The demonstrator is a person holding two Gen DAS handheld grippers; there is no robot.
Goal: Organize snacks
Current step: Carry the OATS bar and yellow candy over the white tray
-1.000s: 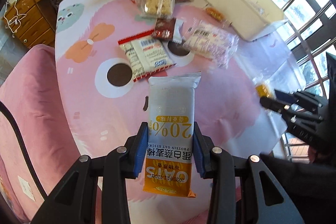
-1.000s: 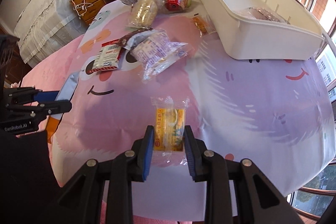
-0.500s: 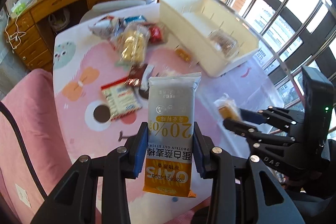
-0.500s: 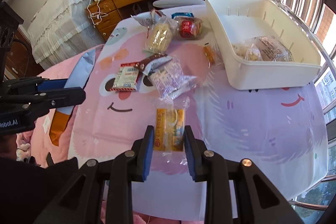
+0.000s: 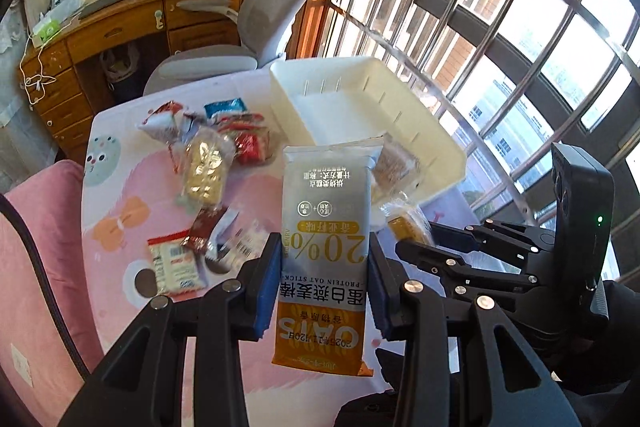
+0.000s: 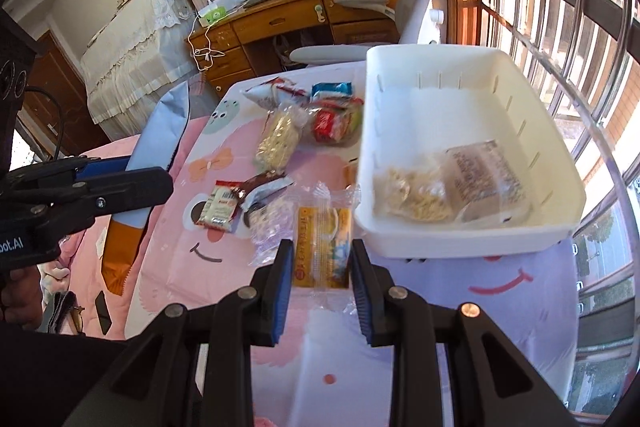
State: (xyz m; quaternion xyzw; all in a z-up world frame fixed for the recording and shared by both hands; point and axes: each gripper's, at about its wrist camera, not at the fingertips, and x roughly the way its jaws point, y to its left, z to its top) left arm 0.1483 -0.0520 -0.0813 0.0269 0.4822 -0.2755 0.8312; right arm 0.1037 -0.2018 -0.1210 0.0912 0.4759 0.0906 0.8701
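Carrying a snack in each claw, a person stood over the bench (image 6: 532, 303) with the white plastic bin (image 6: 472, 243) lying ahead of both claws and to their right, its long axis running away toward the barred window. The right claw (image 6: 320, 263), nearer the bin's front wall, was clamped on a small crinkly clear-and-yellow packet (image 6: 322, 247); the left claw (image 5: 324, 267) gripped a tall, smooth, matte oat bar wrapper (image 5: 326, 227), held upright, grey above and orange below. Two clear-wrapped snacks (image 6: 448, 187) already lay at the bin's near end, its far half bare. Loose glossy packets (image 6: 280, 139) were scattered across the pink cartoon-print cloth to the bin's left.
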